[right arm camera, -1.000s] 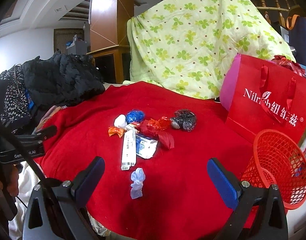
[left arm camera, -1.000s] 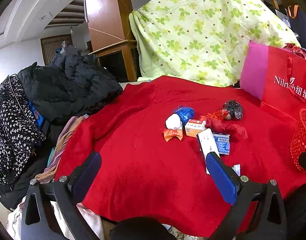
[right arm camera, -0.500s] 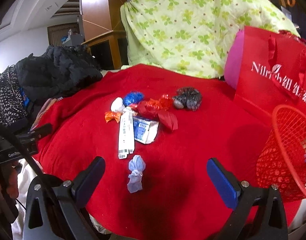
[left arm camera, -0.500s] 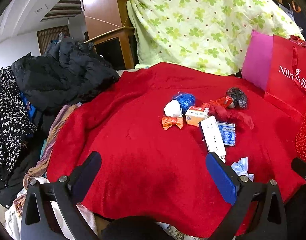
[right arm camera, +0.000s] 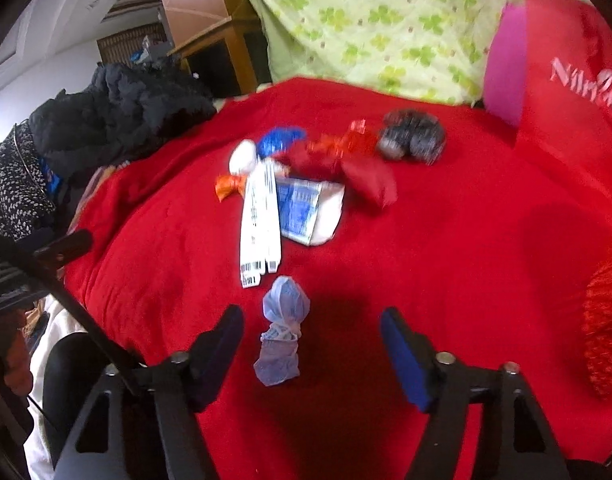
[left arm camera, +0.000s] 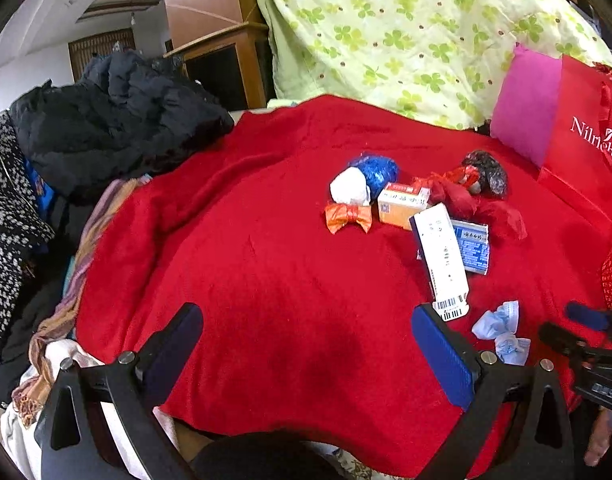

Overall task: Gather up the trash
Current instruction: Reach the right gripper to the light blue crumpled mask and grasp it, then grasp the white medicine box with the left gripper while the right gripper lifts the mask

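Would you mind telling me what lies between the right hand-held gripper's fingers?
In the right wrist view, a pale blue wrapper lies on the red blanket between the open right hand-held gripper fingers, untouched.

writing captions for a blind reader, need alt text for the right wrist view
The open right gripper points at a pale blue wad on a red blanket; more trash lies beyond, with a red mesh basket at right.
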Demonstrator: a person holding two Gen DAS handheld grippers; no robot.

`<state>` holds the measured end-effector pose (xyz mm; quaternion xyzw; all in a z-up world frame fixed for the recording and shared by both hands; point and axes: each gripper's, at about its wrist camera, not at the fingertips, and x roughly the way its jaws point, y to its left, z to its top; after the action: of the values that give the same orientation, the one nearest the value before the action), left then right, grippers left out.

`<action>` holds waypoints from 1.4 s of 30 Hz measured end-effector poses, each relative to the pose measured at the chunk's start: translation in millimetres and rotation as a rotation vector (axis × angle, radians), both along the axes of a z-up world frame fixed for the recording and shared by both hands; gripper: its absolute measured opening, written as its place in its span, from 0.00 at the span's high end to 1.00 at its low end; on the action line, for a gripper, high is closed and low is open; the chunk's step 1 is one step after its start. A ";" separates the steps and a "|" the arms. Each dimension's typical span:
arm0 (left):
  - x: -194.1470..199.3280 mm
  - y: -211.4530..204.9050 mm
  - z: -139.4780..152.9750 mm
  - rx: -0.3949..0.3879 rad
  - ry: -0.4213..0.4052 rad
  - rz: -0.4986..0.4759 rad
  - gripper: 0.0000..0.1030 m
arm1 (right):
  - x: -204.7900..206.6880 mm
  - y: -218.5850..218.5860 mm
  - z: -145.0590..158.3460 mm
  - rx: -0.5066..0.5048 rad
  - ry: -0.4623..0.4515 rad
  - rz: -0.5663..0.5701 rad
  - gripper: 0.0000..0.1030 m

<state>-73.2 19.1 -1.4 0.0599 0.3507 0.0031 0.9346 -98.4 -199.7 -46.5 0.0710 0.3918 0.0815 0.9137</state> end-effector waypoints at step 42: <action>79.4 -83.8 -53.6 -0.287 0.252 -0.243 0.62 | -44.7 -76.9 37.6 0.191 -0.313 -0.122 0.70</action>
<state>6.2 -64.6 -55.0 -0.0319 0.4516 -0.1671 0.8758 -143.1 -276.6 -8.9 0.1676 0.2303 0.0728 0.9558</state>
